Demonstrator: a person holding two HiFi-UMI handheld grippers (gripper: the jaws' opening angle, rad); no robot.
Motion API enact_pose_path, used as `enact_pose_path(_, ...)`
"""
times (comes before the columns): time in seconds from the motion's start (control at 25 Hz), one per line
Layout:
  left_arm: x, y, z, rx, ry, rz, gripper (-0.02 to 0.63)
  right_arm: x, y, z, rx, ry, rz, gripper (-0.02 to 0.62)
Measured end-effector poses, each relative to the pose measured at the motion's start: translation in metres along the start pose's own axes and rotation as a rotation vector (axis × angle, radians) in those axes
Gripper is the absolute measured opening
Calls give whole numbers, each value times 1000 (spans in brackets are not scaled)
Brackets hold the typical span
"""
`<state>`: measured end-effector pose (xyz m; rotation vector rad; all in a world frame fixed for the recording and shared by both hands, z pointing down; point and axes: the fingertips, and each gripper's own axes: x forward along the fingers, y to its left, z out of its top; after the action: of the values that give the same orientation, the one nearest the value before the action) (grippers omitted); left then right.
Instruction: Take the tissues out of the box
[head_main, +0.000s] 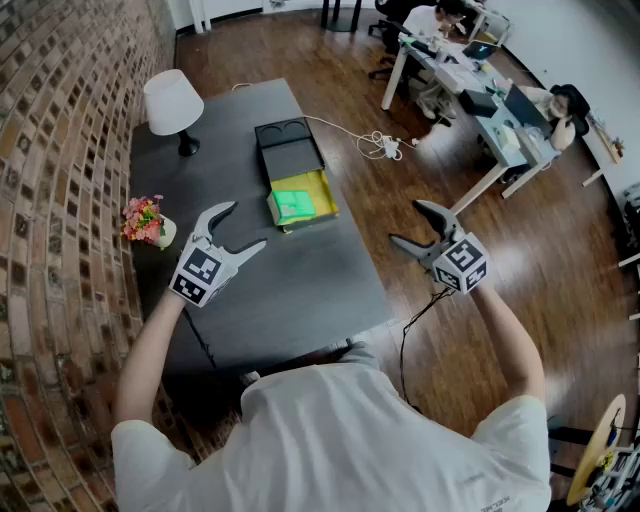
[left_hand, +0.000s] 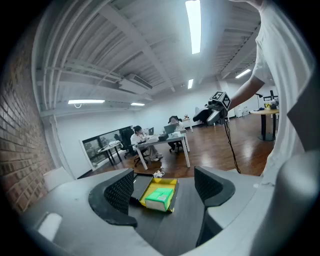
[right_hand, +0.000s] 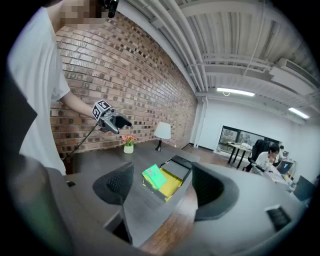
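An open box (head_main: 322, 188) with a yellow inside lies on the dark table (head_main: 300, 290), its black lid (head_main: 288, 148) folded back toward the far side. A green tissue pack (head_main: 293, 205) sits in the box. My left gripper (head_main: 245, 225) hovers over the table to the left of the box, open and empty. My right gripper (head_main: 407, 222) hangs past the table's right edge, over the floor, jaws apart with nothing between them. The left gripper view looks at the green pack (left_hand: 161, 197) ahead between the jaws. The right gripper view shows the pack (right_hand: 154, 176) and box (right_hand: 174, 184) well ahead.
A white lamp (head_main: 172, 105) stands at the table's far left, and a small flower pot (head_main: 145, 220) sits by the brick wall (head_main: 60, 150). A white cable (head_main: 380, 145) lies on the wooden floor. Desks with seated people (head_main: 470, 80) are at the far right.
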<state>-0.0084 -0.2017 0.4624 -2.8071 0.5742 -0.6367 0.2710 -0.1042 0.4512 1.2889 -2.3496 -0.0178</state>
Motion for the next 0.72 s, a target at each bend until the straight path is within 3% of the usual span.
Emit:
enact_pose_path(0.32, 28, -1, -4, -32, -8, -44, 387, 10, -23, -17, -19, 66, 48, 377)
enact_pose_path(0.72, 40, 14, -4, -128, -81, 10, 391, 82, -49, -44, -72, 202, 207, 396)
